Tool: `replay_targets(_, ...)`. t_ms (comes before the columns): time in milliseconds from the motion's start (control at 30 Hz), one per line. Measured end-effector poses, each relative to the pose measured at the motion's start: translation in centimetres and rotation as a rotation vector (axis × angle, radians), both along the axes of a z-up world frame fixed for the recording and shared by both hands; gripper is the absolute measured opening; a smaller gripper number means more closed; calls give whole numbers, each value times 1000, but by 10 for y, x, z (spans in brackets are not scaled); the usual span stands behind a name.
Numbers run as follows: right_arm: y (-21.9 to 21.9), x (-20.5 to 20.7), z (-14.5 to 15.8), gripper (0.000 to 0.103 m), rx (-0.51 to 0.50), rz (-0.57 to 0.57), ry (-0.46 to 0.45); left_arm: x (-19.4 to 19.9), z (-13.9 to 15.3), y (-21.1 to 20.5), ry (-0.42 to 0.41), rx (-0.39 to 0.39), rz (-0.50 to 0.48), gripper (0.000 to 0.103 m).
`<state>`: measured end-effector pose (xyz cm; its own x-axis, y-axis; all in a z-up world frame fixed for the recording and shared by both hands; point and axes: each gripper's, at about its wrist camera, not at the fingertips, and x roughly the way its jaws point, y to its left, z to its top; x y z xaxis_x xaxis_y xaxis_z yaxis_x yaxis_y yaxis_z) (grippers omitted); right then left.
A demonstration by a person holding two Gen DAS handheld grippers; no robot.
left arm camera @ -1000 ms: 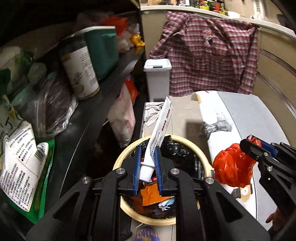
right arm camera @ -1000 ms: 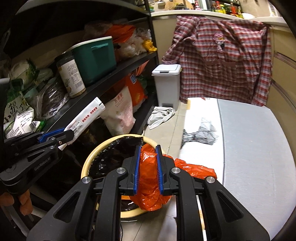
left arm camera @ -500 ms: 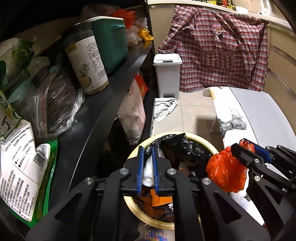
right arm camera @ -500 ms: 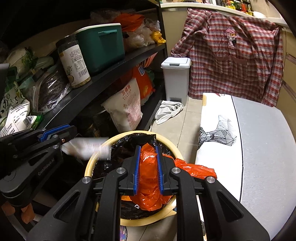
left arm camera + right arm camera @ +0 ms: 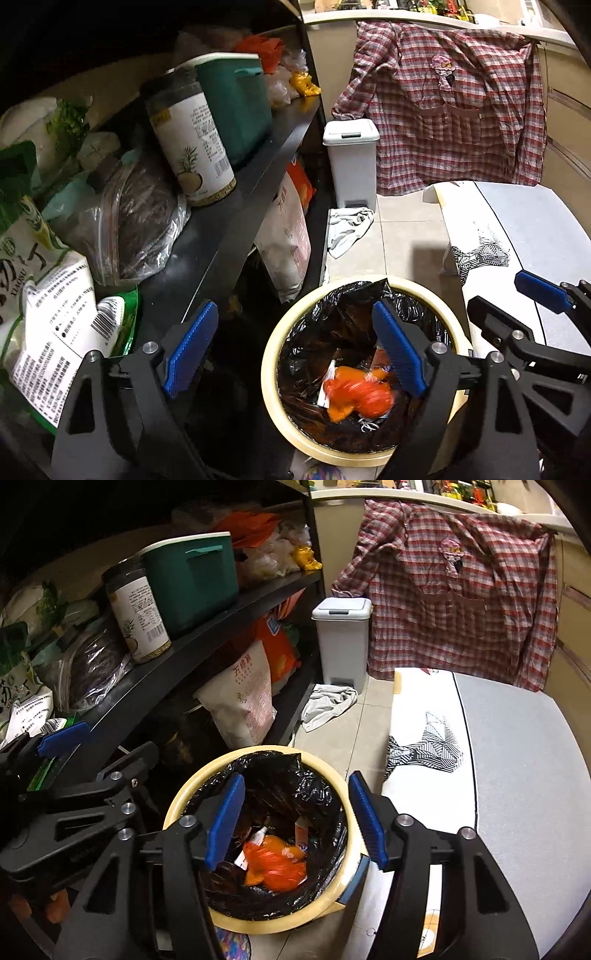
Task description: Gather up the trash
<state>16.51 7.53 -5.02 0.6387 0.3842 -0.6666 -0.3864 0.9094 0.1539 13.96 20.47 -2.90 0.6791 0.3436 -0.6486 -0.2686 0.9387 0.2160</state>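
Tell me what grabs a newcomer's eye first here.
The crumpled orange bag glowing inside the black-lined yellow bin on the floor, with both hand-held grippers, left and right, open above it. Behind, a plaid shirt hangs beside a small white bin.

We see the trash bin's (image 5: 184, 805) mouth open from above. The black shelf (image 5: 207, 635) crowds its left. The mattress (image 5: 517, 775) presses against its right.

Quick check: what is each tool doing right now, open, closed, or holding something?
Left tool: open, holding nothing, above the lined bin.
Right tool: open, holding nothing; the orange bag lies inside the bin.
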Motion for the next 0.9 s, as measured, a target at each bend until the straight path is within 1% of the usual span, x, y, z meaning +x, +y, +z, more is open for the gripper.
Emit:
replay_targets(67, -5, -3, 2, 64, 3, -10, -3, -2, 2, -4, -8, 4, -6, 84)
replay_targets(200, -25, -17, 14, 73, 15, -36, -38, -14, 13, -17, -59, -16, -38, 86)
replay_targets(233, -32, -23, 19, 74, 13, -43, -61, -19, 18, -24, -85, -19, -51, 87)
replay_targets(300, -49, -36, 30, 84, 5, -60, -122, -28, 29, -38, -139, -20, -79, 91)
replay_targets(367, -71, -55, 45, 91, -4, -85, -206, -39, 42, -55, -200, -20, -109, 95)
replay_targets(400, -80, -62, 50, 96, -11, -97, -238, -46, 49, -65, -240, -29, -124, 95)
replay_targets(433, -94, -73, 57, 97, -25, -123, -284, -53, 56, -75, -281, -42, -141, 95)
replay_targets(500, -114, -85, 67, 98, -44, -168, -341, -64, 63, -98, -339, -41, -172, 95)
replay_targets(567, -136, -95, 73, 98, -57, -214, -375, -67, 64, -118, -353, -33, -206, 95)
replay_targets(633, -160, -103, 75, 98, -72, -280, -402, -70, 63, -141, -350, -50, -252, 95)
replay_targets(700, -179, -106, 73, 98, -87, -339, -412, -70, 60, -157, -346, -72, -290, 95)
replay_targets(767, -192, -107, 72, 98, -83, -374, -412, -67, 57, -176, -344, -59, -332, 95)
replay_targets(833, -205, -105, 69, 98, -67, -400, -406, -64, 54, -188, -352, -37, -352, 95)
replay_targets(900, -213, -101, 66, 98, -70, -411, -403, -60, 52, -194, -356, -45, -361, 95)
